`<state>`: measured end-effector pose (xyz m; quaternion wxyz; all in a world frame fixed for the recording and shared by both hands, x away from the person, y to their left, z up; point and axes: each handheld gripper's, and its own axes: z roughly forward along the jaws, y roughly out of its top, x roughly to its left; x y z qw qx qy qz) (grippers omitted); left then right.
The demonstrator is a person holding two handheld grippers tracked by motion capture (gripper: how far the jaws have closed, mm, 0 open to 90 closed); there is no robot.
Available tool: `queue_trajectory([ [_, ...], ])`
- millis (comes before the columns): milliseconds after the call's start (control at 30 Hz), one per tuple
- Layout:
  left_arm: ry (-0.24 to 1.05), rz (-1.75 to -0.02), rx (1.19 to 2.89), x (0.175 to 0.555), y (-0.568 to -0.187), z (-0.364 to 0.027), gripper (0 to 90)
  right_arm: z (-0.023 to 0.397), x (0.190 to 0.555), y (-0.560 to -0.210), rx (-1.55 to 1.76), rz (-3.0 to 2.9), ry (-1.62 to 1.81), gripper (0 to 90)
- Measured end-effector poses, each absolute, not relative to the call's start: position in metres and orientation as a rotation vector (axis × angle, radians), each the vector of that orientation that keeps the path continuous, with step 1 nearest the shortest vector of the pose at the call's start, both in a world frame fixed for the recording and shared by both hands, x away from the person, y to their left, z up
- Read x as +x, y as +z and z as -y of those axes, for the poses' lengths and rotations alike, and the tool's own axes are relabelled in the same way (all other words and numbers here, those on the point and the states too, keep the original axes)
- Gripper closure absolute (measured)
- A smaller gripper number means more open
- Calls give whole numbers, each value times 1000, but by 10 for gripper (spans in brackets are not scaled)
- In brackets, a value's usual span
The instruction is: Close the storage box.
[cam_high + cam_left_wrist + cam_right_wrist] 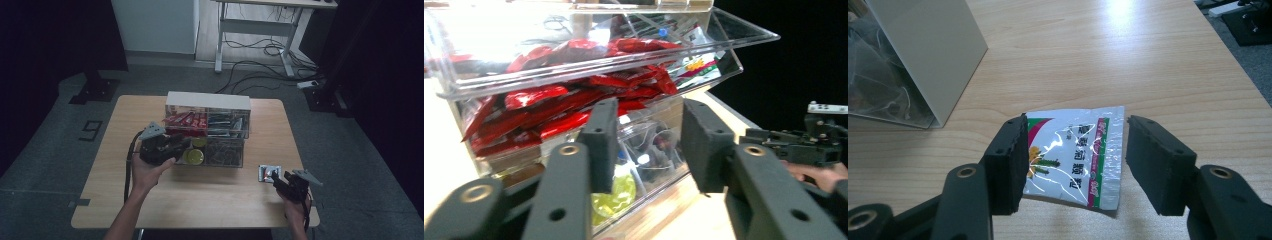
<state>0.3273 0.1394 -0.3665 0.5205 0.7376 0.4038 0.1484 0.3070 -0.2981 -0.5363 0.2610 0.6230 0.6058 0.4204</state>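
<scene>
While the high view gives the sachet (269,173) only as a small pale patch near the worktop's (210,200) front right corner, the right gripper view shows a white packet (1075,157) with red and green edge stripes and small print too fine to read, lying flat on the wood. The right gripper (1075,165) stands over it with its jaws apart, one on either side of the packet; whether the pads touch it cannot be told. In the high view that right gripper (280,179) sits just in front of the sachet, held by a hand at the front right corner.

Toward the middle of the worktop stands a clear drawer organiser (207,131). The left gripper (170,147) is at its front left, jaws part-open and holding nothing. The left gripper view looks into the organiser (589,75): red packets (549,107) fill the upper drawer, which is pulled out, and something yellow (616,192) lies in the lower one, half hidden behind a jaw. The contents of the right compartments are blurred and hard to make out. At that view's right edge, the other hand and its gripper are cut off.
</scene>
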Motion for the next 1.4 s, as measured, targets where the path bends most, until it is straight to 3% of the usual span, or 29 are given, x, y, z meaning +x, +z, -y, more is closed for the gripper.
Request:
queue_trajectory([
  [333, 393, -974, 1792, 315, -384, -147, 449, 294, 306, -534, 1644, -1667, 1152, 417],
  [933, 438, -1125, 1878, 316, -464, -185, 416, 288, 303, -534, 1545, -1769, 1178, 399],
  [1400, 409, -1232, 1936, 324, -522, -196, 410, 289, 297, -542, 1526, -1870, 1104, 329],
])
